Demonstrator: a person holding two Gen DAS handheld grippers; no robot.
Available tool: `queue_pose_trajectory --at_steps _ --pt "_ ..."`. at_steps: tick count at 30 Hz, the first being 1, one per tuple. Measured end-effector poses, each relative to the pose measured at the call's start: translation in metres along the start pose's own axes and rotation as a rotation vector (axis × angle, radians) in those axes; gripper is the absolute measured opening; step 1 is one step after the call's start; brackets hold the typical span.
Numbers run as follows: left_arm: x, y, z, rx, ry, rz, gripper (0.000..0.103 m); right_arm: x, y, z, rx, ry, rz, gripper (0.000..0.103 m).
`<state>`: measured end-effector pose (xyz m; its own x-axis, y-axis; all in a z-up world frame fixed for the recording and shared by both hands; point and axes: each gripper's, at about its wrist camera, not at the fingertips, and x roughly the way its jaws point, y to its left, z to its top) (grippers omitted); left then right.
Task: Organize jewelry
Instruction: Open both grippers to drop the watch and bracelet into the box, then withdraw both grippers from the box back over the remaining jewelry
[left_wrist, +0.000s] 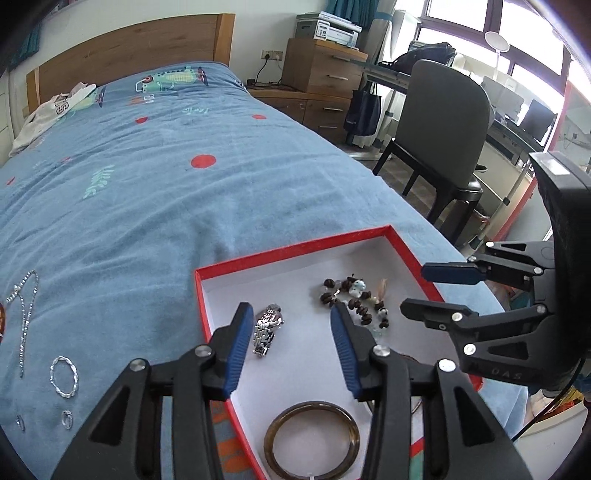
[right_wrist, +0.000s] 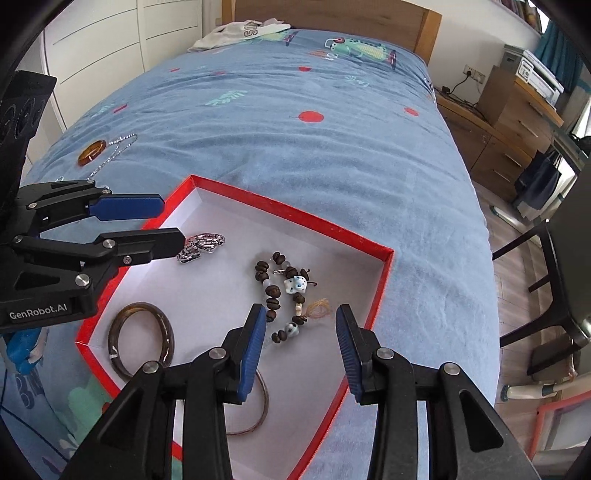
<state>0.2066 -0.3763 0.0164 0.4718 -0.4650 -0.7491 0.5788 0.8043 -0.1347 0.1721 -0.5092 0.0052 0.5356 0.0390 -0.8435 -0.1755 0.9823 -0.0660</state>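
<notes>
Red on the outside and white on the inside, the box (left_wrist: 291, 254) sits on the blue blanket (left_wrist: 147, 184) of the bed. It is the landmark here.

Inside the box lies a silver watch (left_wrist: 266, 328), near the side closest to the left claw (left_wrist: 291, 332). A string of brown beads (right_wrist: 284, 291) with a little blue and white charm lies in the middle of the box. A brown bangle (left_wrist: 312, 439) lies flat in the box corner nearest the person. A thin brown ring (right_wrist: 255, 410) lies in the box too, partly hidden under the right claw (right_wrist: 301, 332).

The left claw is spread wide and holds nothing. It hangs over the box, with the watch just beside one blue finger. The right claw is spread wide too and holds nothing. It hangs over the box near the beads.

Outside the box, on the blanket, more jewelry waits. A silver chain (left_wrist: 26, 310) lies well apart from the box. A twisted silver bracelet (left_wrist: 63, 376) and two small rings (left_wrist: 66, 419) lie near the chain. An orange bangle (right_wrist: 91, 152) lies on the blanket beyond the box, touching the chain's far end.
</notes>
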Motion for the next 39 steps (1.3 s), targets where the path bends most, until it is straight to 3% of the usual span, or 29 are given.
queue_pose_trajectory --at_steps 7,18,39 --pt "-0.043 0.001 -0.015 0.021 -0.027 0.083 0.042 -0.031 0.010 -0.012 0.046 -0.037 -0.001 0.040" --pt "-0.104 0.041 -0.064 -0.015 -0.014 0.211 0.042 -0.058 0.050 -0.027 0.089 -0.075 0.031 0.040" --pt "-0.181 0.103 -0.111 -0.121 -0.043 0.300 0.042 -0.068 0.149 -0.025 0.073 -0.096 0.144 0.040"
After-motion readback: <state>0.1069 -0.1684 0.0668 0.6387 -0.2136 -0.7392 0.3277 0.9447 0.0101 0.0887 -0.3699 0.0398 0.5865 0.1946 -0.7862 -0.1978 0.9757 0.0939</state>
